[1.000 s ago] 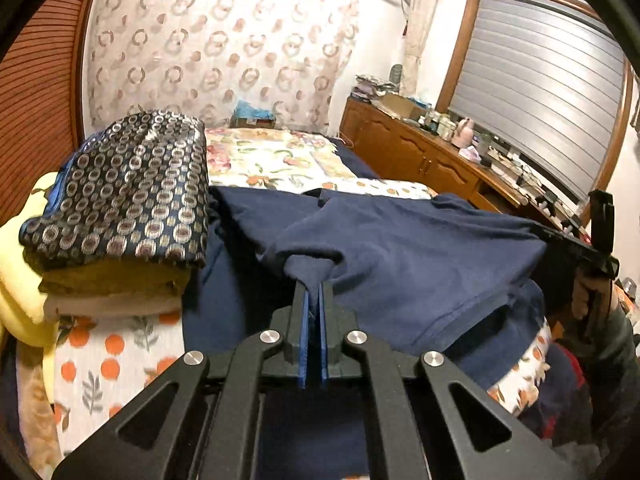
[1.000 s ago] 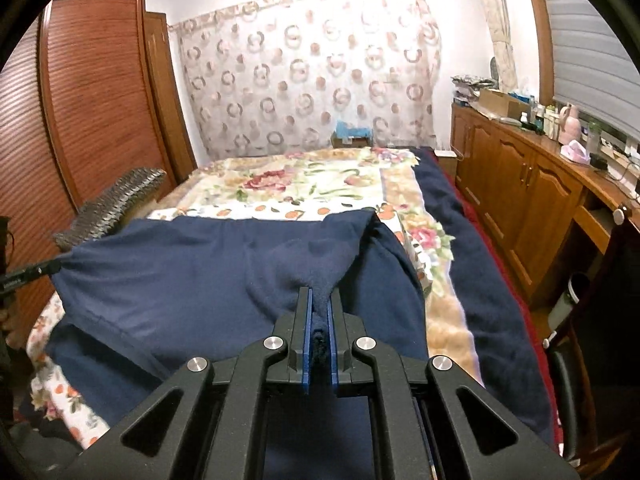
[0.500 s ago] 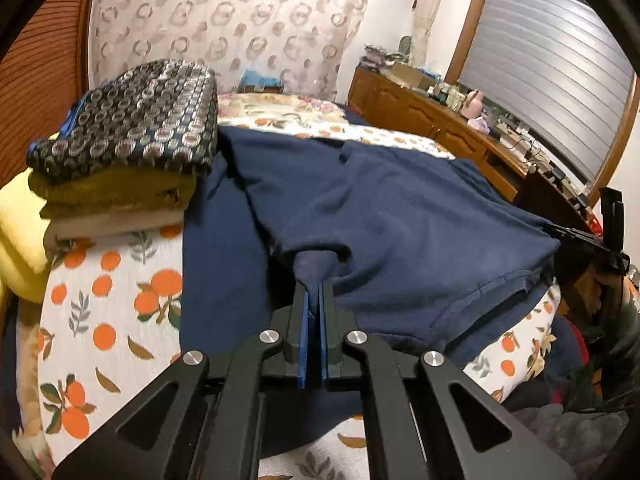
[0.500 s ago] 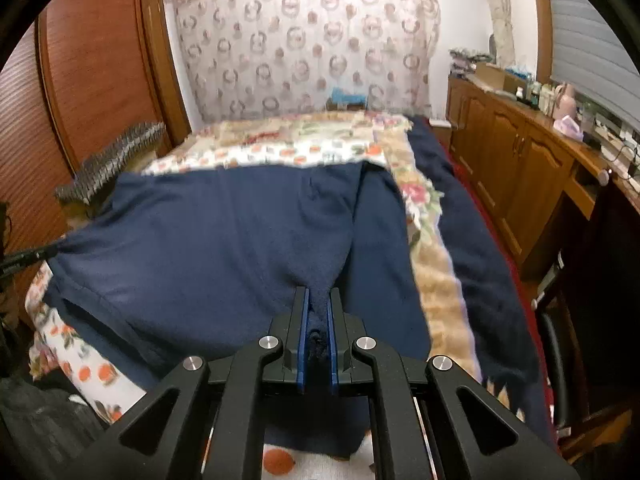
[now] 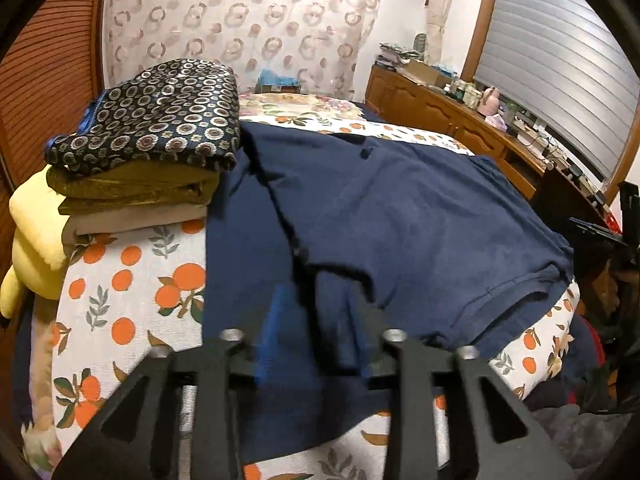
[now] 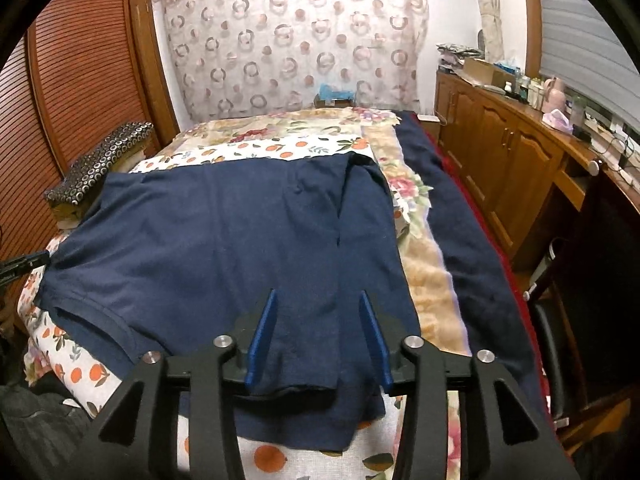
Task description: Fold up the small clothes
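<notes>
A navy blue shirt (image 5: 400,216) lies spread flat on the orange-print bed sheet (image 5: 128,288); it also shows in the right wrist view (image 6: 208,240). My left gripper (image 5: 316,332) is open over the shirt's near left part, its fingers blurred by motion. My right gripper (image 6: 318,332) is open, its blue fingers (image 6: 264,332) standing either side of the shirt's near right sleeve (image 6: 304,360), not gripping it. The right gripper's body shows at the left wrist view's right edge (image 5: 600,236).
A stack of folded clothes (image 5: 148,160) topped by a dark ring-patterned piece sits at the bed's left, next to a yellow cushion (image 5: 32,236). A wooden sideboard (image 6: 504,152) runs along the right. A dark chair (image 6: 568,312) stands by the bed's right side.
Both grippers lowered the shirt onto the bed and opened, letting go of it. The shirt now lies flat instead of hanging pinched from the fingers.
</notes>
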`<state>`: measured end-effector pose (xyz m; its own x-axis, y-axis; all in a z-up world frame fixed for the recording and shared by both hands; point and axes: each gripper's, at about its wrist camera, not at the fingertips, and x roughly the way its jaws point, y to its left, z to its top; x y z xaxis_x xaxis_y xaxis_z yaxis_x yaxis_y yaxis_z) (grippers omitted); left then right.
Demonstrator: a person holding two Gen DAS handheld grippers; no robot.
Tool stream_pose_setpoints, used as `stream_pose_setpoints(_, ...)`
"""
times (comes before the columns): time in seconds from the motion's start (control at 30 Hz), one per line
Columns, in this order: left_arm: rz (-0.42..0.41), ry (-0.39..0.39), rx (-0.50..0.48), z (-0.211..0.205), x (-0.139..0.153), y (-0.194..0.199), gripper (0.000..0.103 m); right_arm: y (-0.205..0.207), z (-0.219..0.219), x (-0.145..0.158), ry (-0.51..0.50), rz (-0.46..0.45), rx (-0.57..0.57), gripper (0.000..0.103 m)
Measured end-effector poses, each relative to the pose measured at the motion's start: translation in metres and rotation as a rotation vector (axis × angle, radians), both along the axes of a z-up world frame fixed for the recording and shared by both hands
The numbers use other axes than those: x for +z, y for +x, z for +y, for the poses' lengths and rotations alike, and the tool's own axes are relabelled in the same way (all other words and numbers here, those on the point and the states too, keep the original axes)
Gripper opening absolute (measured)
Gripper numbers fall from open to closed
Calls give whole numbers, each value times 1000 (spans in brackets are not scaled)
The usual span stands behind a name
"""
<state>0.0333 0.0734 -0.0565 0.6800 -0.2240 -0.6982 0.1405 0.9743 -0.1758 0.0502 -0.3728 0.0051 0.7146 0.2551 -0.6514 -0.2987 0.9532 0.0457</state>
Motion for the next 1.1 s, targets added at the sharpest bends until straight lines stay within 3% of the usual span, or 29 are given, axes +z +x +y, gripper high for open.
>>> stream_pose_setpoints(0.13, -2, -9, 26, 10, -3, -1, 74, -2, 0, -1, -2, 4, 13, 46)
stream_pose_setpoints(0.2, 9, -13, 42, 16, -6, 0, 77, -2, 1, 0, -5, -1, 22, 46)
stream_pose_setpoints(0.33, 22, -4, 58, 21, -11, 1, 78, -3, 8, 3, -12, -15, 44, 47)
stream_pose_setpoints(0.43, 31, 2, 71, 23, -14, 2, 78, -2, 11, 3, -2, -26, 60, 60)
stream_pose_setpoints(0.53, 40, -1, 80, 26, -19, 3, 78, -3, 17, 1, 2, -29, 80, 65)
stream_pose_setpoints(1.1, 74, -19, 84, 34, -36, 2, 80, 17, 50, -26, 7, 32, 186, 65)
